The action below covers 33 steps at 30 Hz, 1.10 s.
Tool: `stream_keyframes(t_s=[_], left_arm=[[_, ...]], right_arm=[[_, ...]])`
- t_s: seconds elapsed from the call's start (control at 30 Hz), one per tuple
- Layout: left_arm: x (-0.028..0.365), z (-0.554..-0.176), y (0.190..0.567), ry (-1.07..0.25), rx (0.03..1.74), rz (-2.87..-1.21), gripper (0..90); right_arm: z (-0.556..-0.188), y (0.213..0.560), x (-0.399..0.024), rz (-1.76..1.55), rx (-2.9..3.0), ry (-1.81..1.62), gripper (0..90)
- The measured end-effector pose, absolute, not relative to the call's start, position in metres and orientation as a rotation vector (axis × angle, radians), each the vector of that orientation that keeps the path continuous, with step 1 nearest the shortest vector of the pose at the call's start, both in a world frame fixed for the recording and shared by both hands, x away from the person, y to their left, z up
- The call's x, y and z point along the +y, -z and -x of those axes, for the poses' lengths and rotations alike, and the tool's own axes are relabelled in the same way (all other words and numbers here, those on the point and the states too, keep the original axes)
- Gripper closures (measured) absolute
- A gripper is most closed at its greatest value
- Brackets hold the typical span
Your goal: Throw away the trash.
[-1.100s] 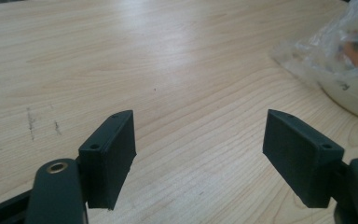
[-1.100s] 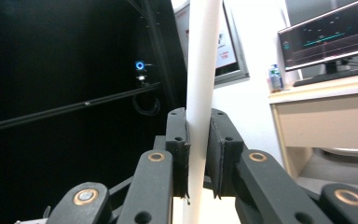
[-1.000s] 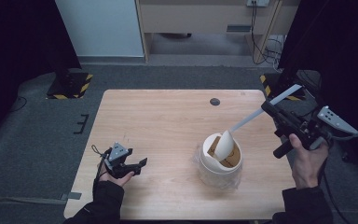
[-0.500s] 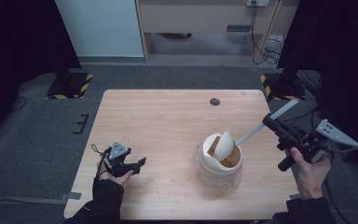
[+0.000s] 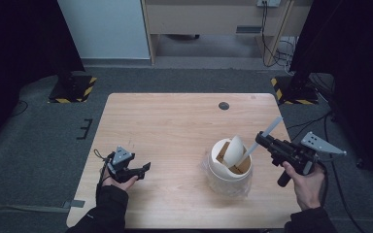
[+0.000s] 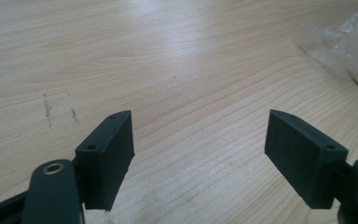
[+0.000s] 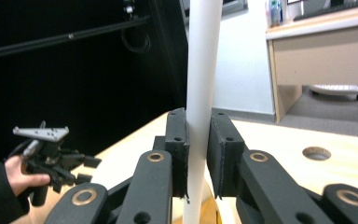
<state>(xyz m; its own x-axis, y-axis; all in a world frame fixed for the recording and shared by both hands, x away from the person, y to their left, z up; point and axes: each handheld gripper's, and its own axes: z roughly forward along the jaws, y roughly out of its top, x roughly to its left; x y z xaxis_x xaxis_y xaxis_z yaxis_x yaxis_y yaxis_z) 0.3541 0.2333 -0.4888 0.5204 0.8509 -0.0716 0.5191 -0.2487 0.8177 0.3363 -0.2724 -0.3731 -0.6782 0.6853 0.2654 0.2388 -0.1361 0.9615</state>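
We see the right tool (image 5: 258, 137) clamped on the handle of a white spoon (image 5: 250, 148); in the right gripper view its two black pads press flat against either side of the white handle (image 7: 199, 93), which runs straight up between them and out of the top of the picture. In the high view the handle slants from the tool down and to the left, with a short length sticking out past the tool on the far side. The spoon's broad white bowl (image 5: 233, 150) sits inside the mouth of a white container (image 5: 228, 172), above brownish contents. The container stands on the bench (image 5: 175, 121) near its right front part, wrapped loosely in clear plastic (image 5: 209, 170). The hand (image 5: 308, 182) holding the right tool is just off the bench's right edge.

The left tool (image 5: 144, 168) rests low at the bench's left front, held in the other hand (image 5: 119, 182). Its jaws stand well apart: in the left gripper view both pads (image 6: 107, 154) hang over bare wood with nothing between them and touch nothing we can see. A corner of the clear plastic shows at the upper right of that view. The left tool is well apart from the container. A small round hole (image 5: 224, 105) sits near the bench's far edge.
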Motion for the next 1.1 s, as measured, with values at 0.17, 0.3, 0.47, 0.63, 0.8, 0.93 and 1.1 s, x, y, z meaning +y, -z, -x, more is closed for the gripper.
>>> stream_keyframes(t_s=[0.17, 0.3, 0.47, 0.63, 0.8, 0.93, 1.1], left_arm=[[0.233, -0.354, 0.489, -0.496, 1.122, -1.92, 23.4], [0.232, -0.354, 0.489, -0.491, 1.119, -1.923, 23.4], [0.232, -0.355, 0.49, -0.49, 1.119, -1.924, 23.4], [0.234, -0.356, 0.49, -0.49, 1.126, -1.917, 23.4], [0.236, -0.357, 0.491, -0.487, 1.134, -1.924, 23.3], [0.236, -0.357, 0.491, -0.487, 1.135, -1.928, 23.2], [0.238, -0.359, 0.493, -0.486, 1.143, -1.941, 22.8]], right_arm=[[-0.338, 0.38, -0.271, -1.058, 1.839, -1.856, 76.0], [-0.34, 0.382, -0.272, -1.071, 1.842, -1.854, 73.9], [-0.341, 0.381, -0.274, -1.079, 1.829, -1.847, 69.2], [-0.344, 0.379, -0.282, -1.092, 1.76, -1.831, 56.9], [-0.349, 0.383, -0.292, -1.124, 1.672, -1.789, 44.7], [-0.355, 0.395, -0.299, -1.175, 1.659, -1.707, 37.3], [-0.364, 0.416, -0.306, -1.239, 1.672, -1.584, 30.5]])
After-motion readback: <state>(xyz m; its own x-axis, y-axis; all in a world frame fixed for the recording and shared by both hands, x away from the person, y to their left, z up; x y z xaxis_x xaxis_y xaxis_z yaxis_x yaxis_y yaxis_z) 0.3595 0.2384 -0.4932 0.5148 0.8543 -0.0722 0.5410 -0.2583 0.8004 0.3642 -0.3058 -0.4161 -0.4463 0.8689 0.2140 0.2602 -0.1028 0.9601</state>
